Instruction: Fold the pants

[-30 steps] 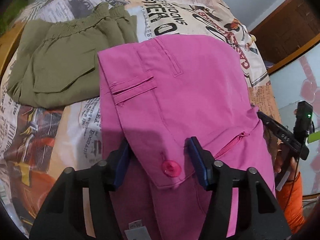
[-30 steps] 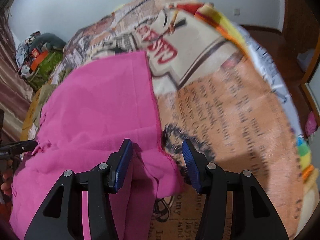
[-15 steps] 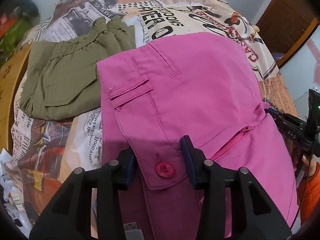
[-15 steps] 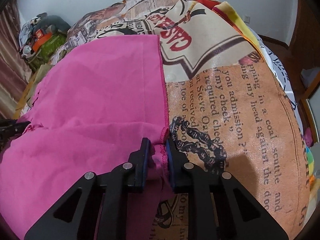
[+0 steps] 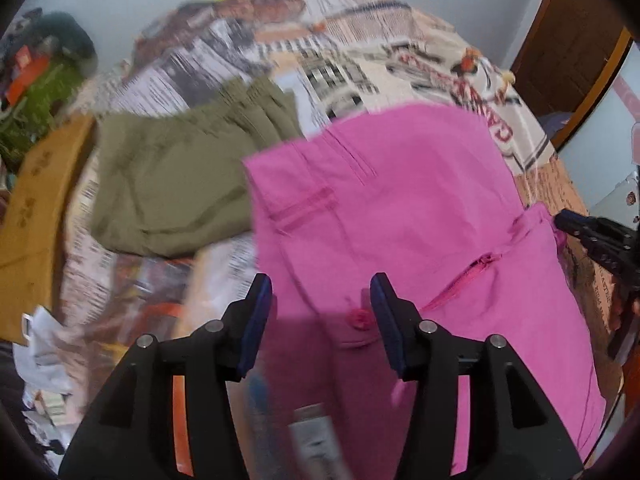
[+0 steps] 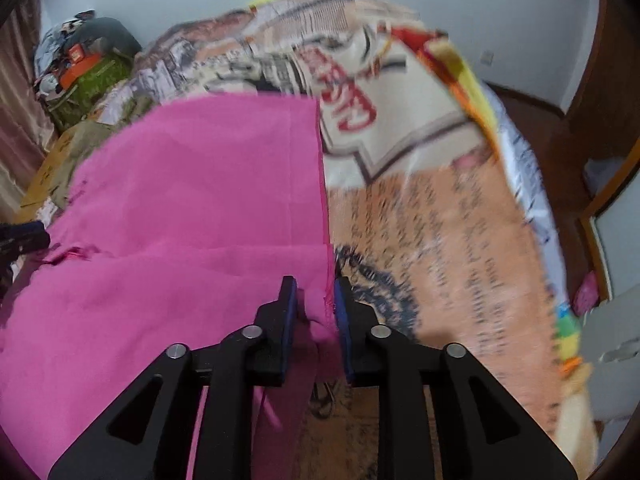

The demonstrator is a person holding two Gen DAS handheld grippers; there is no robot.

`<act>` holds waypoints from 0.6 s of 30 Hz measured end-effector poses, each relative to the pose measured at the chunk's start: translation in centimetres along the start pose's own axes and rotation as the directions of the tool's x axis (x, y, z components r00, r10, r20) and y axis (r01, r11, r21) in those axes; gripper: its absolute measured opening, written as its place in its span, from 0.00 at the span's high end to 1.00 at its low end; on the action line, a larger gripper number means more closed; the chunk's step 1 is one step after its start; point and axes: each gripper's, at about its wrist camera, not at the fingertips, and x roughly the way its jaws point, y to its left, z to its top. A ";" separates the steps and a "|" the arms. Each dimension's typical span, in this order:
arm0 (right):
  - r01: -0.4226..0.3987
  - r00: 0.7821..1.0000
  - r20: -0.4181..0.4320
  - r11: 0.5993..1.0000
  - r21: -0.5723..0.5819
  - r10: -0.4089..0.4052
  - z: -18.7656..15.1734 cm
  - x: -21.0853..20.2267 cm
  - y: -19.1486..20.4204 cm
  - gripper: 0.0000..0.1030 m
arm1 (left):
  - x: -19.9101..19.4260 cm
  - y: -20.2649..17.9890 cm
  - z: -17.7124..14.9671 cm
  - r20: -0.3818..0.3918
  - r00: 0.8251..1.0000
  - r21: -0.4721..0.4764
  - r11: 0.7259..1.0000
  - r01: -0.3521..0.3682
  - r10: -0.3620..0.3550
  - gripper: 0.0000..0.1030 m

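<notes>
Pink pants [image 5: 400, 200] lie spread on the bed, with the waistband, button [image 5: 359, 317] and zip towards the camera. My left gripper [image 5: 320, 292] hangs over the waistband corner; its jaws are opening and the cloth lies between them with the pads clear of it. At the pants' other end [image 6: 200, 200], my right gripper [image 6: 314, 286] has a bunch of the pink hem between its blue pads. Those jaws are easing apart, and the cloth still fills the gap. Each view shows the other gripper at the frame's edge, the right one [image 5: 592, 236] and the left one [image 6: 24, 236].
Folded olive-green pants [image 5: 172, 184] lie beside the pink ones on the newspaper-print bedspread [image 6: 440, 240]. A brown cardboard sheet [image 5: 36, 200] sits at the bed's left edge, and a clutter pile [image 6: 88, 68] is in the far corner. Dark wooden furniture [image 5: 572, 40] stands at the right.
Both grippers closed on the pink cloth and have since widened a little. Both cameras have risen and tilted, so more of the room shows. The button now lies farther from the left pads.
</notes>
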 end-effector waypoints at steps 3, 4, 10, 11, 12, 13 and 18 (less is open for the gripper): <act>0.001 0.996 0.087 1.000 -0.022 0.001 1.0 -2.6 0.1 0.59 | -1.9 1.5 0.7 0.037 0.999 -0.025 1.000 -0.002 0.003 0.48; -0.001 0.994 0.111 1.000 -0.021 0.004 1.4 -3.2 0.1 0.56 | -2.3 2.0 1.2 0.050 0.999 -0.036 0.999 -0.003 0.005 0.47; -0.050 0.980 0.193 0.999 0.000 0.049 4.7 -4.2 0.1 0.55 | -2.6 4.6 3.6 0.089 0.995 -0.088 0.996 -0.030 0.037 0.42; -0.048 0.980 0.194 0.999 -0.004 0.048 5.3 -3.8 0.5 0.55 | -2.2 4.8 4.1 0.085 0.996 -0.097 0.995 -0.025 0.033 0.42; -0.045 0.980 0.194 0.999 -0.010 0.046 5.7 -3.4 0.6 0.54 | -1.6 5.0 4.5 0.079 0.996 -0.105 0.994 -0.021 0.029 0.42; -0.041 0.980 0.193 0.999 -0.016 0.044 6.2 -2.7 0.7 0.54 | -1.2 5.1 4.7 0.075 0.997 -0.109 0.994 -0.017 0.025 0.42; -0.055 0.988 0.147 0.998 -0.007 0.056 7.8 0.7 0.3 0.54 | 2.1 5.1 6.0 0.036 0.999 -0.109 0.994 0.010 -0.006 0.42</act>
